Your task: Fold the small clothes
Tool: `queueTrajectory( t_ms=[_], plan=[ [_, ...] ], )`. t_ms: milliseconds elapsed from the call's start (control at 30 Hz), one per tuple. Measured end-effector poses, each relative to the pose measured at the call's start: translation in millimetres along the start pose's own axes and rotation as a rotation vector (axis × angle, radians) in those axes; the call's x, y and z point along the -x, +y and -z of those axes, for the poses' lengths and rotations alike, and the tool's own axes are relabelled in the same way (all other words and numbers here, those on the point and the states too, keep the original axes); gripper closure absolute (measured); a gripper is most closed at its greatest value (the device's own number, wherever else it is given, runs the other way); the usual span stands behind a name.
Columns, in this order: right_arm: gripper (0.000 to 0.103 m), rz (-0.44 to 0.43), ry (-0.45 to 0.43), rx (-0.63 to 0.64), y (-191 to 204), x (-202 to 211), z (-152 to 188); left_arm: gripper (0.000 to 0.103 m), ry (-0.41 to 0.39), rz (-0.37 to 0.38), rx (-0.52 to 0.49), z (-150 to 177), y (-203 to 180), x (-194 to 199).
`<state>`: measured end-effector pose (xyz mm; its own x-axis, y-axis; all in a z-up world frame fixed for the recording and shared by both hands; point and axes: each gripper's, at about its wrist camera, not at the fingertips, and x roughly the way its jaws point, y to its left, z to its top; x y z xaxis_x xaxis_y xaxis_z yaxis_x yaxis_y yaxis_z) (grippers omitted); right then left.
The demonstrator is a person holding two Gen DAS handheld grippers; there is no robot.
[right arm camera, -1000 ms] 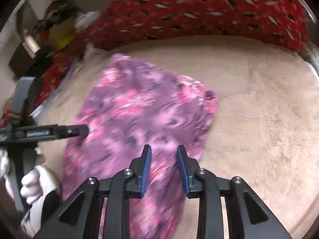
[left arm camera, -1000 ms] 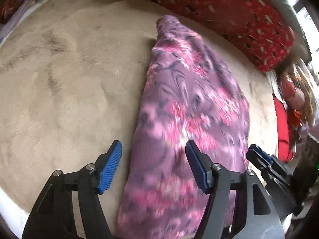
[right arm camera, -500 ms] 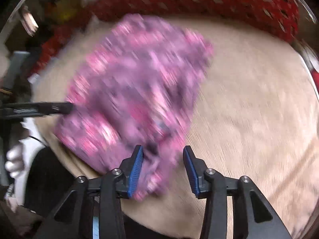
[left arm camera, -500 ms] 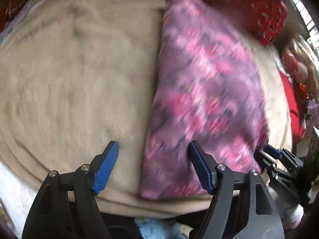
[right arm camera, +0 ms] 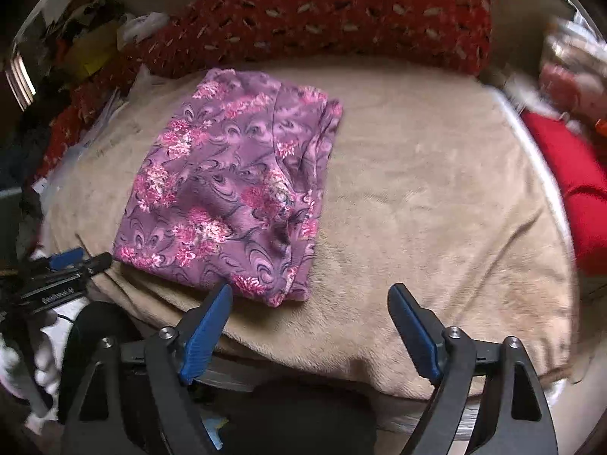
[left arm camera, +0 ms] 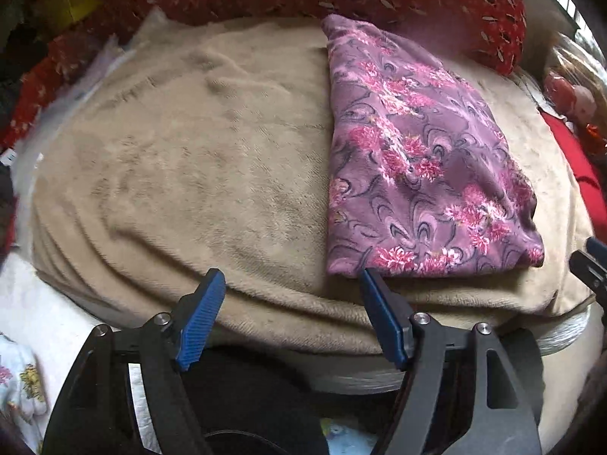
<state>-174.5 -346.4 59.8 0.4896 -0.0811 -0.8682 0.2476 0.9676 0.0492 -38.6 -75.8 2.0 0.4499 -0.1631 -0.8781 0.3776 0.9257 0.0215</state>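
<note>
Since the earlier frames both tongs have drawn back off the garment and the right pair, then nearly shut, has spread wide. The left gripper (left arm camera: 292, 314) stands open, holding nothing; beige blanket (left arm camera: 197, 159) fills the span ahead of its left finger, and the folded purple floral garment (left arm camera: 417, 167) lies flat ahead of its right finger, near corner just beyond that tip. The right gripper (right arm camera: 309, 328) is also open and empty; the garment (right arm camera: 231, 189) sits ahead and left of its left finger, bare blanket (right arm camera: 436, 197) ahead of the right one. A red patterned cushion (right arm camera: 341, 11) lies beyond the garment.
</note>
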Motion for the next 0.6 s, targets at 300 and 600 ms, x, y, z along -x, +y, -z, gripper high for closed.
queueTrajectory(
  t_ms=[300,600],
  plan=[
    [0.013,0.093,-0.140,0.053,23.2,22.5,3.7,0.030,-0.059,-0.034,-0.057,5.2,-19.7,14.9],
    [0.012,0.100,-0.177,0.005,26.6,30.5,10.5,0.030,-0.093,-0.017,-0.072,16.5,-33.5,38.1]
  ],
)
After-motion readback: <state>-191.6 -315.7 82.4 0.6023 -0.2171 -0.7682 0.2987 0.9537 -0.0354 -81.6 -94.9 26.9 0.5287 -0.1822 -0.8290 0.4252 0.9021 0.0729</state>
